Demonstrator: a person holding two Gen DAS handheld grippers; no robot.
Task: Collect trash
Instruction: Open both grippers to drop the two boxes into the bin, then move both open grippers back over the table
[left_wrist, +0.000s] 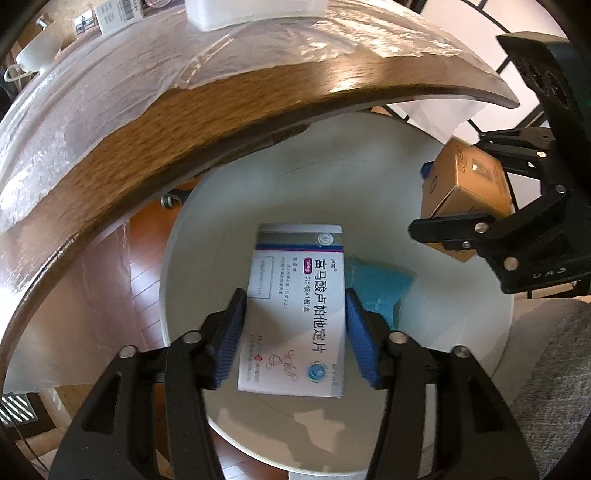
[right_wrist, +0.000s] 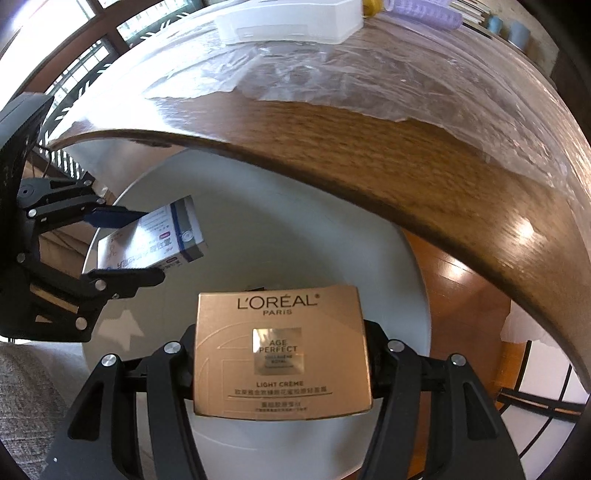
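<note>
My left gripper is shut on a white medicine box and holds it above the open white round bin. It also shows in the right wrist view, with the medicine box between its fingers. My right gripper is shut on a gold L'Oréal cream box over the same bin. The right gripper also appears in the left wrist view, holding the gold box. A blue piece of trash lies at the bin's bottom.
The bin stands on the floor under the edge of a wooden table covered partly with clear plastic film. A white box sits on the table. Grey carpet lies beside the bin, wooden floor on the other side.
</note>
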